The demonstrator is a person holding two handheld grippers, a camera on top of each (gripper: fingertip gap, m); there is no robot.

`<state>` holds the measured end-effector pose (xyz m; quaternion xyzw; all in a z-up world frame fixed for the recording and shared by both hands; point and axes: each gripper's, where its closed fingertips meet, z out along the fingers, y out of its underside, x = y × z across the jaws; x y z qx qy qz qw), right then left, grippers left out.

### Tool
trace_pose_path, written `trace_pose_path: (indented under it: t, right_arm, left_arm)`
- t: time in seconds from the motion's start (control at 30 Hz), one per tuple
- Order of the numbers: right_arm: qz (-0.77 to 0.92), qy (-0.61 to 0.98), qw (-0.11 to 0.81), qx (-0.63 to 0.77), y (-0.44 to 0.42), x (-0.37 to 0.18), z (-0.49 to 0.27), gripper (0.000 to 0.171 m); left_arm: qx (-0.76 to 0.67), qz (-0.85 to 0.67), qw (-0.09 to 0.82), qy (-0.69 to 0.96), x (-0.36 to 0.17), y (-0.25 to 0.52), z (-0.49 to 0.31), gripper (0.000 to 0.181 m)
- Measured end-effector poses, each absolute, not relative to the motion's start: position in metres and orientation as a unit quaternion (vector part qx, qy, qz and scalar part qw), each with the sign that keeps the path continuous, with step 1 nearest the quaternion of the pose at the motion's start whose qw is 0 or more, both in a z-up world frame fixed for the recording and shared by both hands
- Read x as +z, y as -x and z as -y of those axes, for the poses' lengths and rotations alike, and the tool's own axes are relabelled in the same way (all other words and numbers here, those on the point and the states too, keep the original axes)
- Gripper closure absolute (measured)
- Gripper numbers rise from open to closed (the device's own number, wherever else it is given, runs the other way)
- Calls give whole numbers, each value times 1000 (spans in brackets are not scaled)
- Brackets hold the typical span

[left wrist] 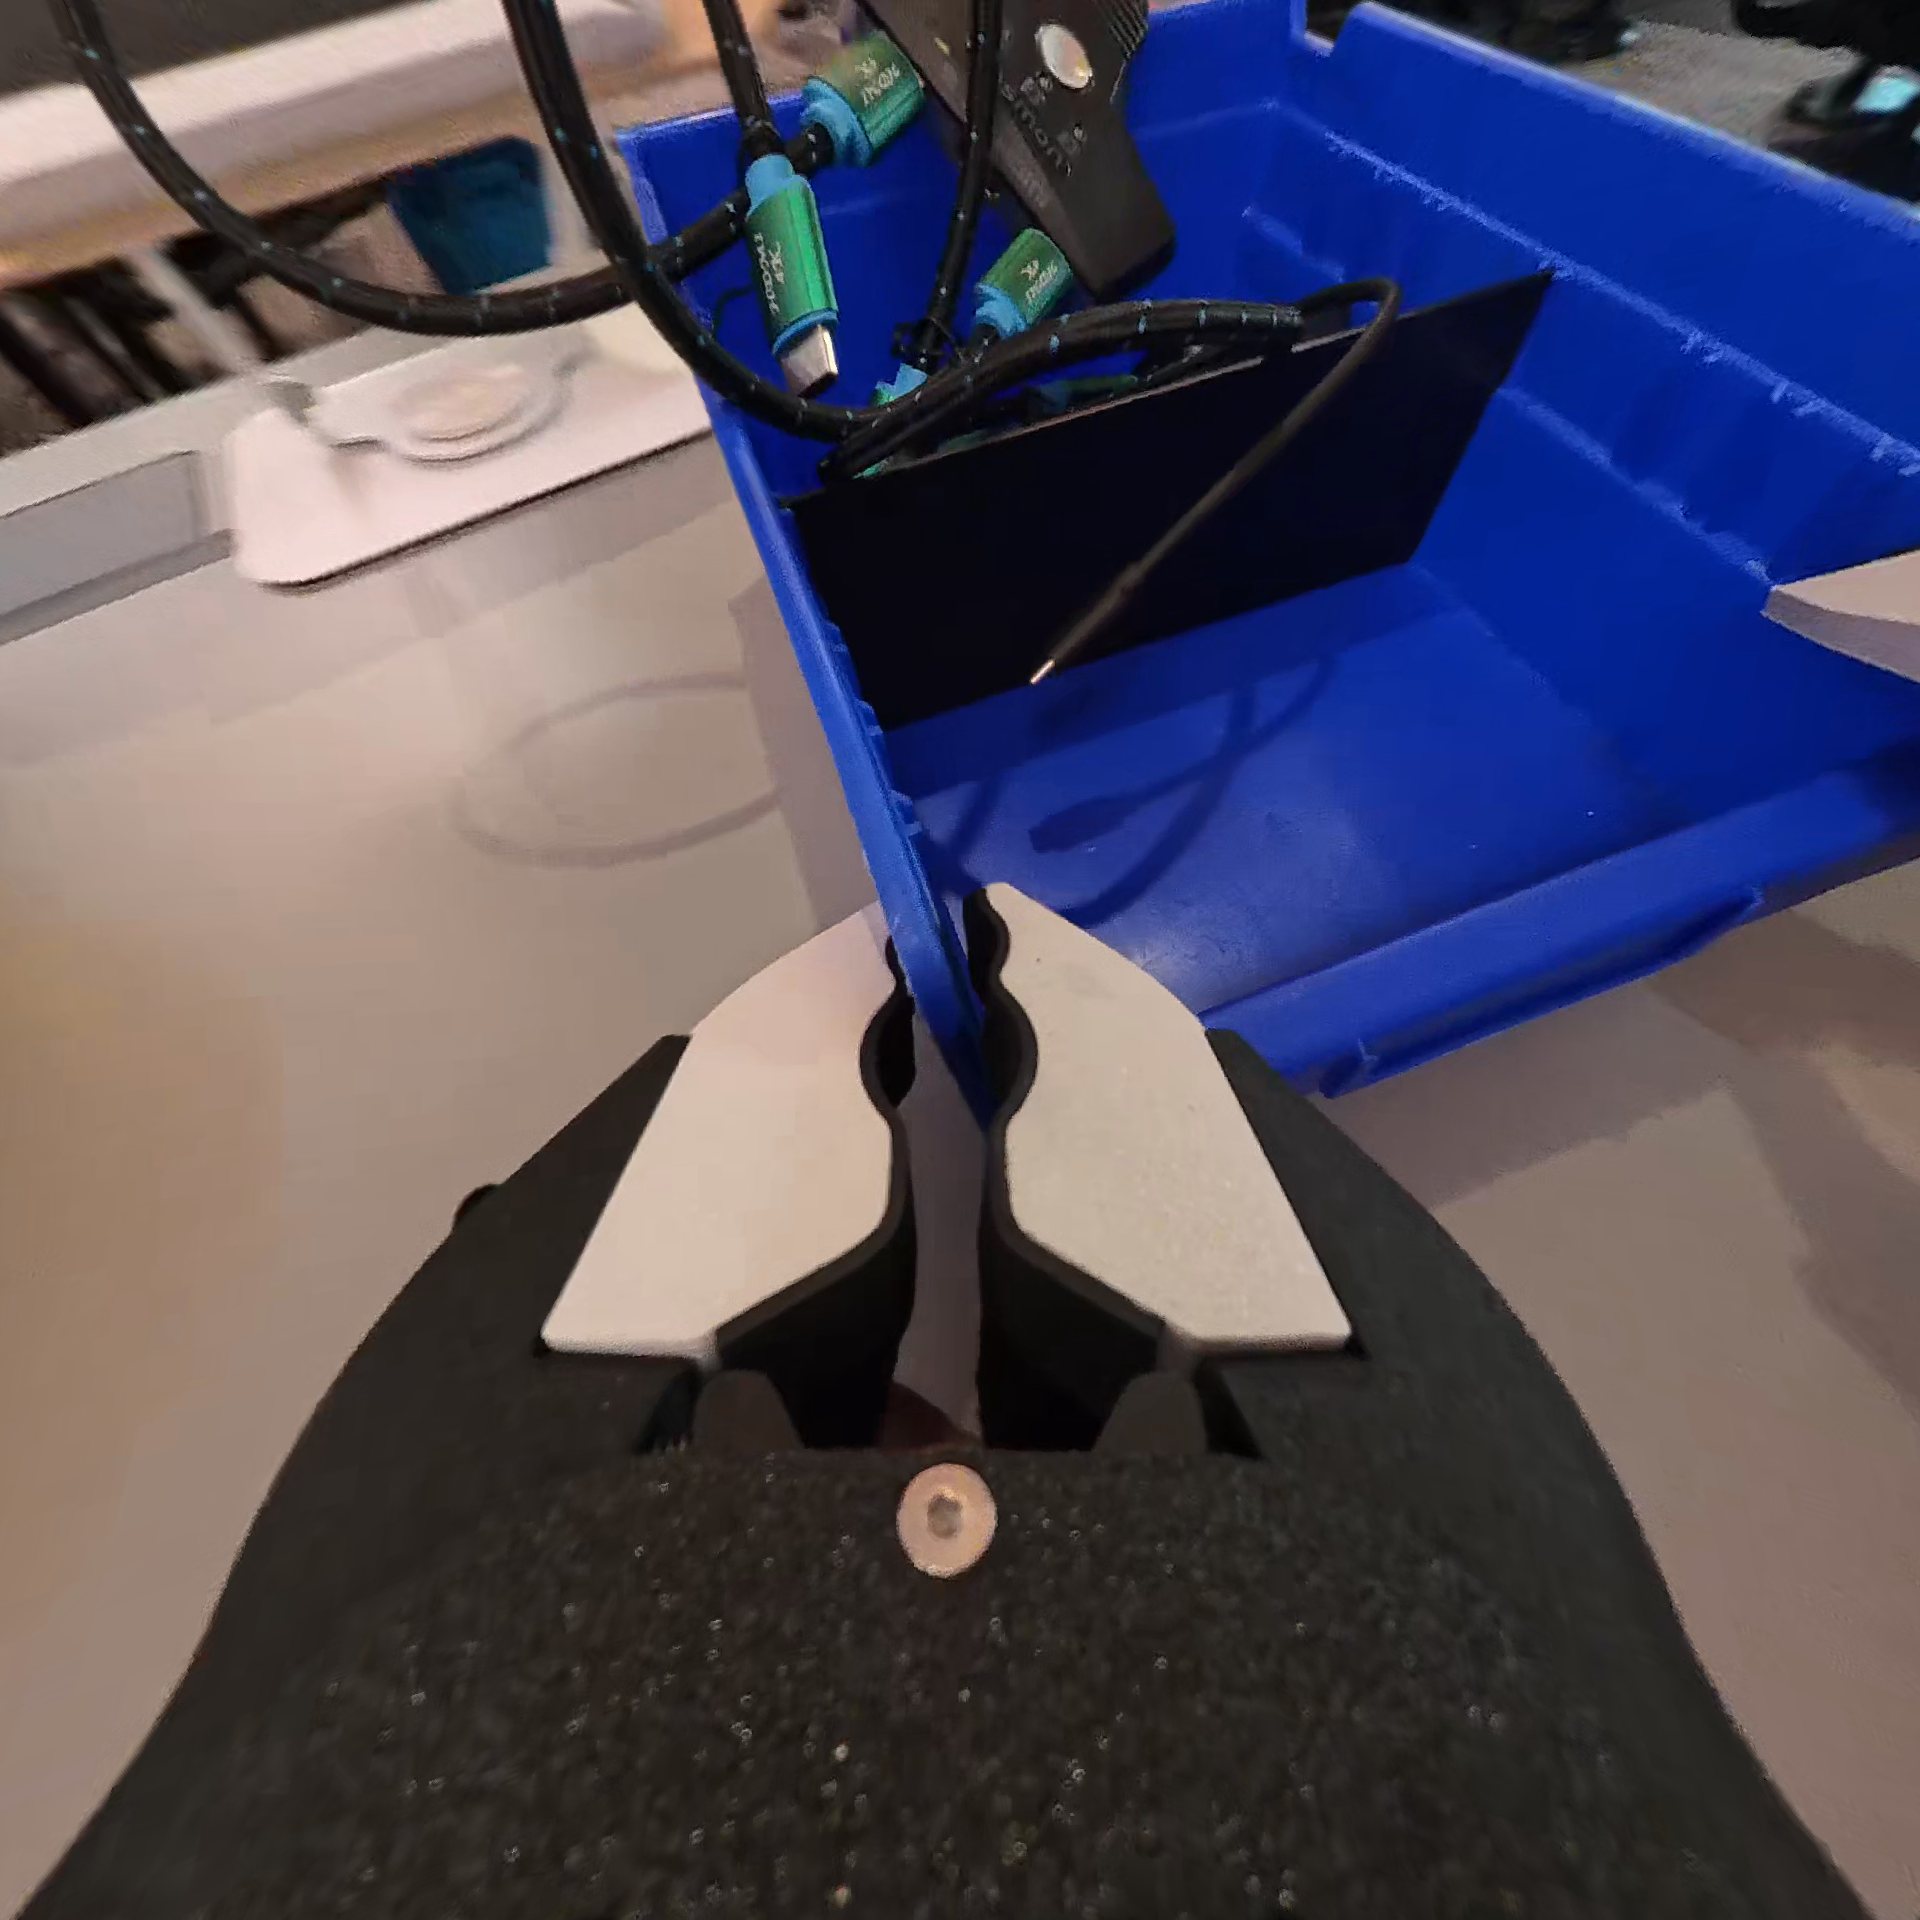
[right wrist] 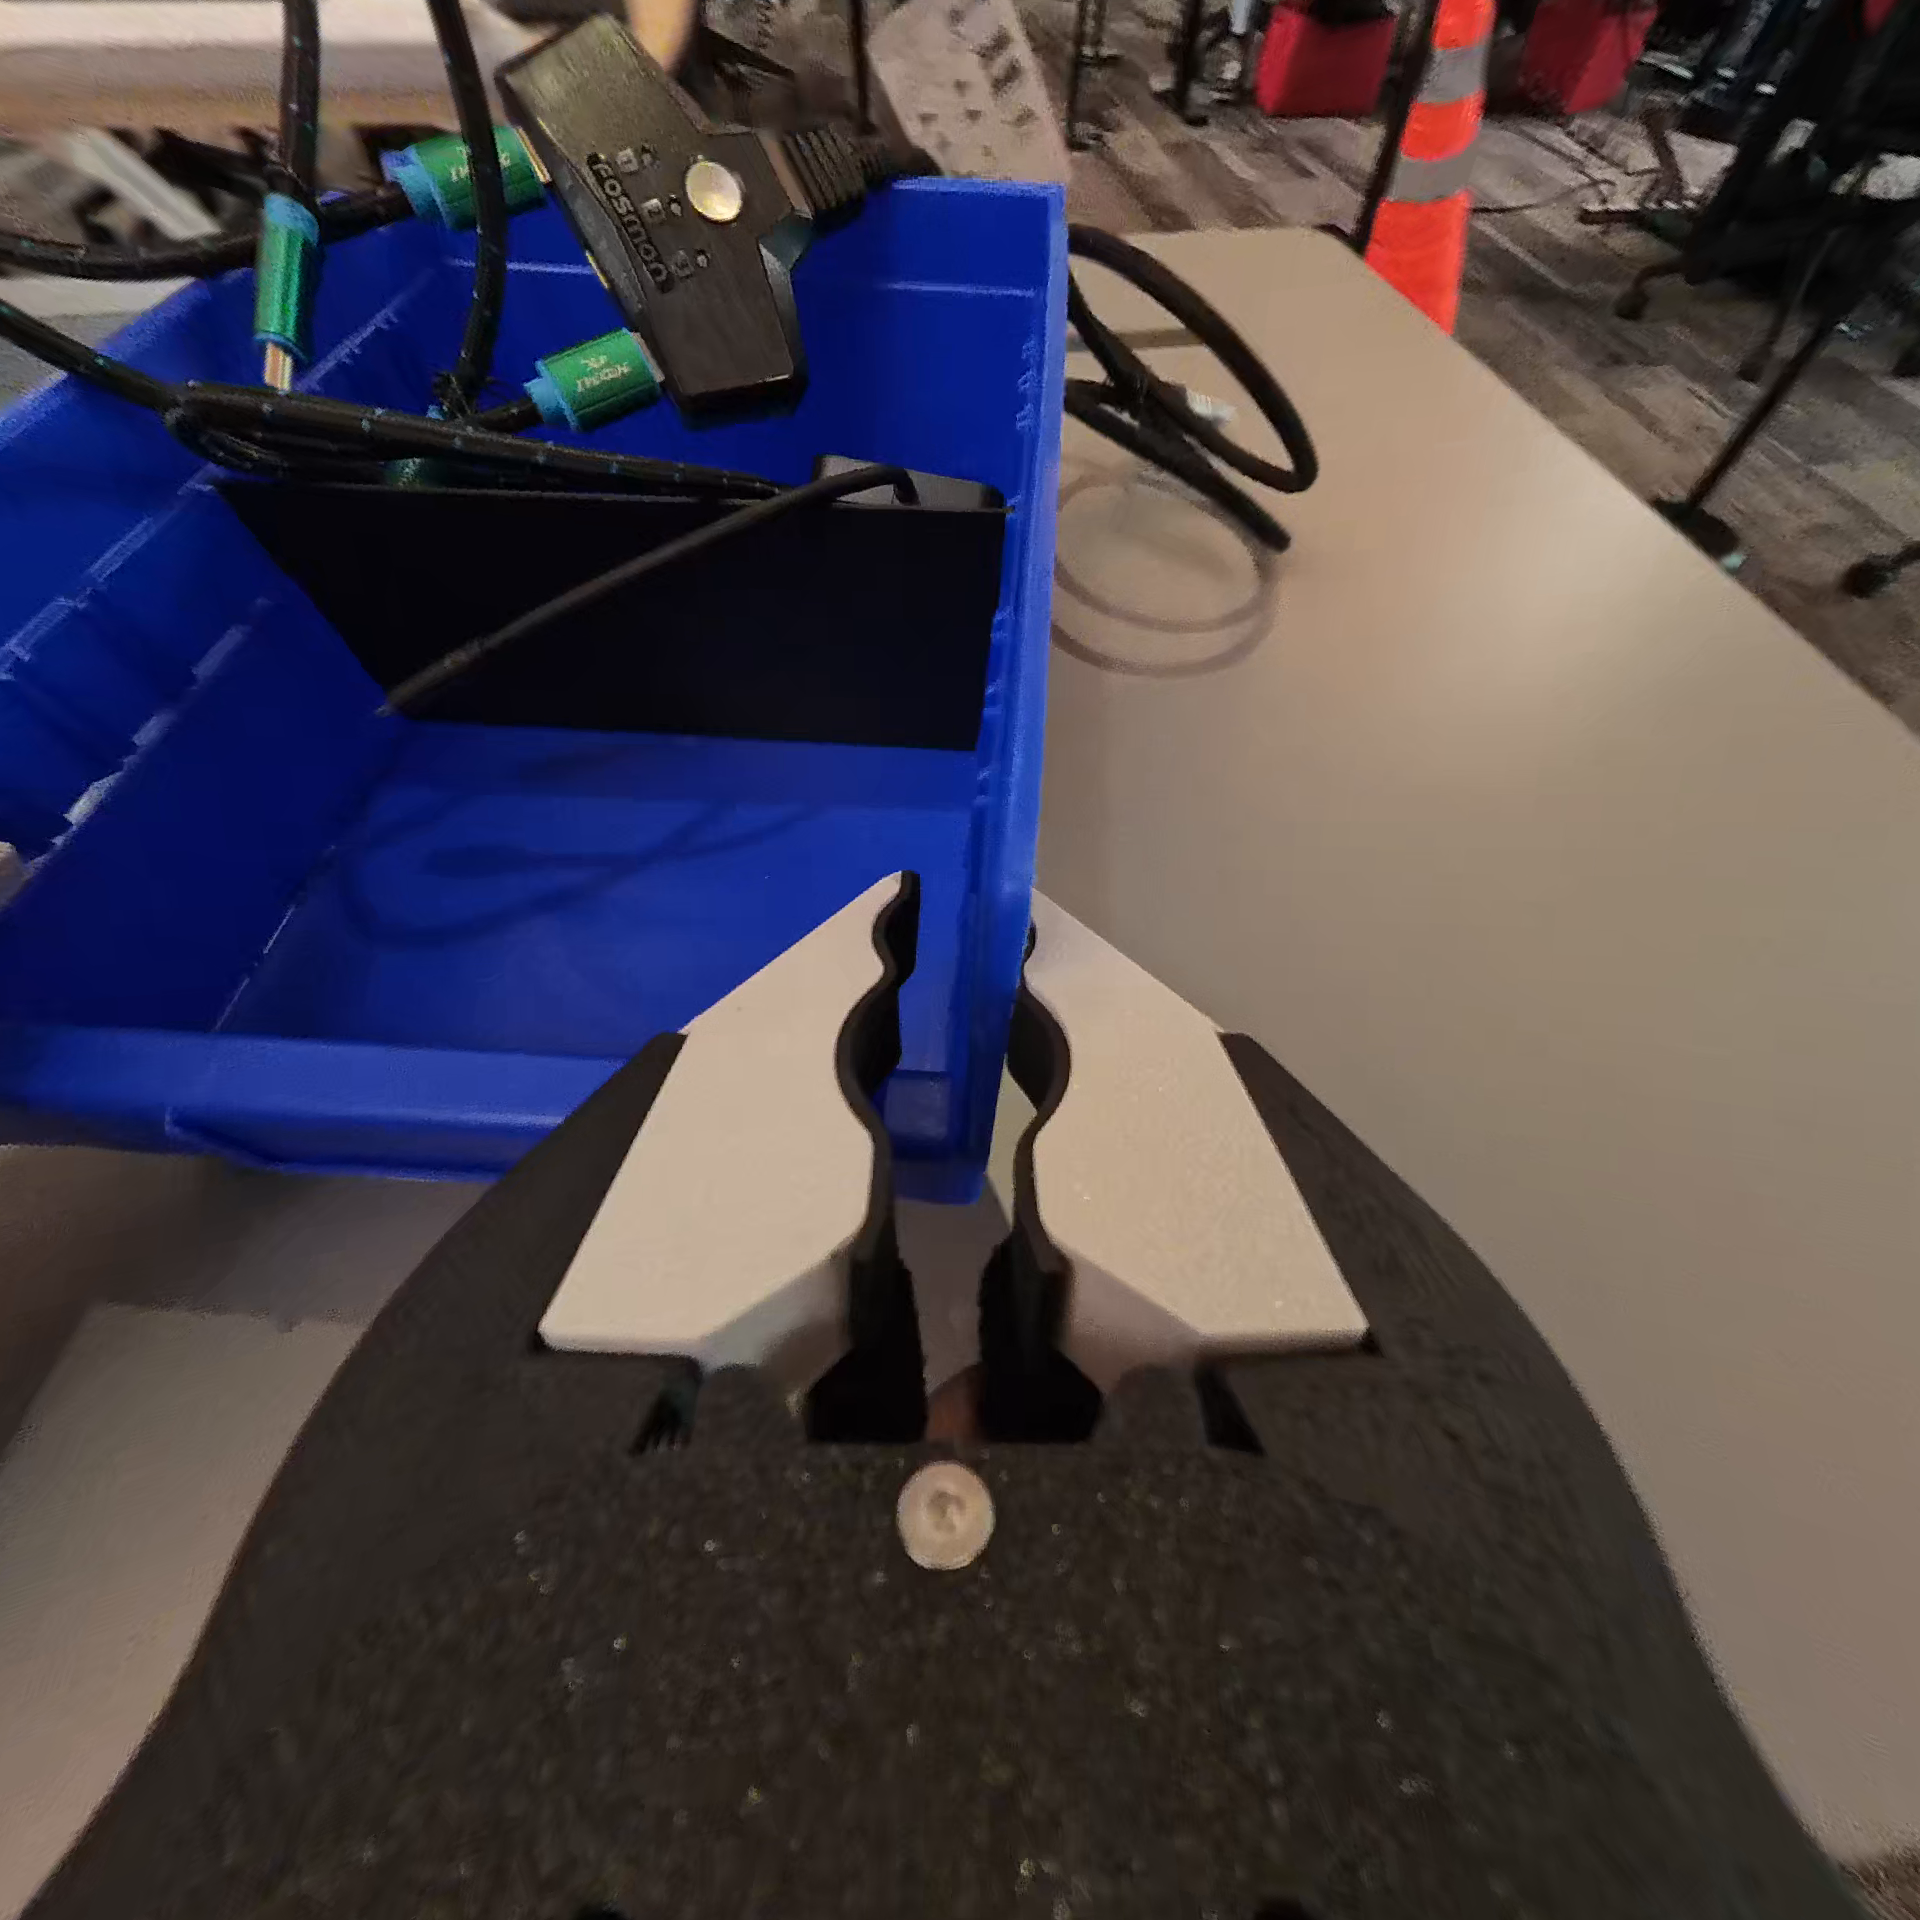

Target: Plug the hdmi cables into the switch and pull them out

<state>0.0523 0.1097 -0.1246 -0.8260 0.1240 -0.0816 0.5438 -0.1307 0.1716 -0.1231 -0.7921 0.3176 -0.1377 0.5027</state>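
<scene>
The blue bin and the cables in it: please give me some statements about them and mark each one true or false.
1. Each hand-held gripper, left and right, clamps a side wall of the blue bin. True.
2. The bin has a black divider. True.
3. The switch lies flat on the table. False: it is tilted above the bin's far section.
4. The cable plugs have red shells. False: the shells are green.
5. All cables are inside the bin. False: one black cable lies on the table beside it.
</scene>
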Motion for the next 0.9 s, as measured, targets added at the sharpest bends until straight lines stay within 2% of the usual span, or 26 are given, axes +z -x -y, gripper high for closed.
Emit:
trace_pose_path:
  t: [0.03,0.23,0.4,0.5,0.57,0.63,0.67,0.77,0.9]
  right_arm:
    - [-114,825,550,-72,-38,-122,-116,158]
    - [-41,816,575,-35,48,-109,-159,158]
    - [20,830,557,-32,102,-123,-183,158]
    - [34,829,558,-37,114,-129,-188,157]
    - [67,826,560,-19,124,-130,-186,153]
    - [94,823,561,5,130,-131,-182,149]
    - [108,814,571,15,131,-128,-180,148]
    - [147,788,597,40,130,-120,-169,144]
    - [156,781,604,45,119,-118,-154,141]
  left_arm:
    - [-125,-307,512,793,-118,146,-174,175]
    - [-69,-235,535,808,-103,240,-192,177]
    - [-72,-198,502,839,-131,292,-204,176]
    - [-53,-231,500,833,-133,304,-206,172]
    - [-54,-245,517,818,-121,308,-201,163]
    - [-117,-240,567,779,-92,312,-186,152]
    - [-144,-225,600,754,-74,322,-178,152]
    - [-137,-147,629,751,-49,393,-174,152]
    - [-28,-54,566,822,-83,525,-198,148]
